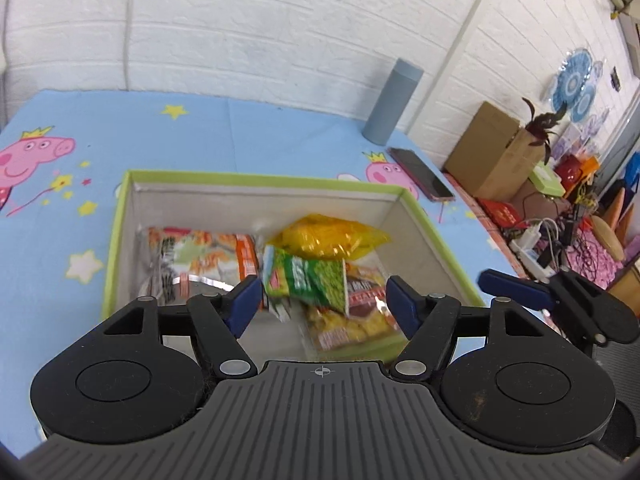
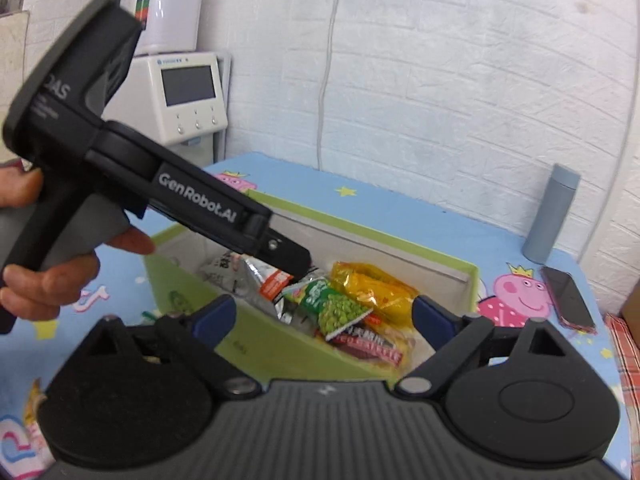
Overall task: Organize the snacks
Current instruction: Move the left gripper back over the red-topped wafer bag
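Note:
A green-rimmed box (image 1: 256, 179) stands on the blue cartoon tablecloth and holds several snack packets. An orange-and-white packet (image 1: 200, 256) lies at its left. A yellow bag (image 1: 328, 236), a green pea packet (image 1: 312, 280) and a red-brown packet (image 1: 366, 292) are piled at its right. My left gripper (image 1: 324, 300) hovers over the box, open, with its pads clear of the packets below. My right gripper (image 2: 324, 320) is open above the box's near wall (image 2: 280, 340), nothing between its pads. In the right wrist view a hand (image 2: 48, 280) holds the left gripper (image 2: 298, 260) over the pile.
A grey-blue flask (image 1: 392, 102) and a dark phone (image 1: 422, 174) sit at the table's far right. Past that edge are a cardboard box (image 1: 488, 148), a plant and tangled cables. A white dispenser (image 2: 184, 96) stands beyond the table's left end.

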Demonstrator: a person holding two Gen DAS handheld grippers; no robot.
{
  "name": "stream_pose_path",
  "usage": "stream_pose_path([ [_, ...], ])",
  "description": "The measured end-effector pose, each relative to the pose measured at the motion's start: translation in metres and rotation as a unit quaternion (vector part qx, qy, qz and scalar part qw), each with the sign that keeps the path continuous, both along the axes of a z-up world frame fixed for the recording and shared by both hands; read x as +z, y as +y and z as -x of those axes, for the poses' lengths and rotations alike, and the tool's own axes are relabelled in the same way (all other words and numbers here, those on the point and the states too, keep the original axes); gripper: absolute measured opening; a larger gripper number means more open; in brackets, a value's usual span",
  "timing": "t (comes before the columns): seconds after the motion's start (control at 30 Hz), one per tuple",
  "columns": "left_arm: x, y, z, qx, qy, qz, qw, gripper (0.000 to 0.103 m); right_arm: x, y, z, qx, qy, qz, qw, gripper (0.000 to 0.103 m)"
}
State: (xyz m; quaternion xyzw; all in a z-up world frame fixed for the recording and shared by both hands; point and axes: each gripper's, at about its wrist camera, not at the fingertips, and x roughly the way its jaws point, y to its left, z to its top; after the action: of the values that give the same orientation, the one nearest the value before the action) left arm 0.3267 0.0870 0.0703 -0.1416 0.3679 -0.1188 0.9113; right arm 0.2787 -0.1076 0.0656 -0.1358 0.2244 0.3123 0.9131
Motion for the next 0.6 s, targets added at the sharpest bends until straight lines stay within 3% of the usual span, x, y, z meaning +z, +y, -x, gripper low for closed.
stream_pose_path([
  [0.23, 0.011, -0.017, 0.076, -0.012, -0.011, -0.006, 0.9998, 0.064, 0.007, -0.035, 0.082, -0.009, 0.018, -0.033, 0.999, 0.093],
  [0.47, 0.007, -0.028, 0.138, -0.034, -0.014, -0.010, 0.9993, 0.067, -0.017, -0.045, 0.149, -0.018, 0.067, -0.048, 0.996, 0.093],
  [0.6, -0.008, -0.023, 0.175, -0.041, -0.004, 0.002, 0.9991, 0.067, -0.035, -0.050, 0.184, -0.005, 0.101, -0.085, 0.991, 0.093],
])
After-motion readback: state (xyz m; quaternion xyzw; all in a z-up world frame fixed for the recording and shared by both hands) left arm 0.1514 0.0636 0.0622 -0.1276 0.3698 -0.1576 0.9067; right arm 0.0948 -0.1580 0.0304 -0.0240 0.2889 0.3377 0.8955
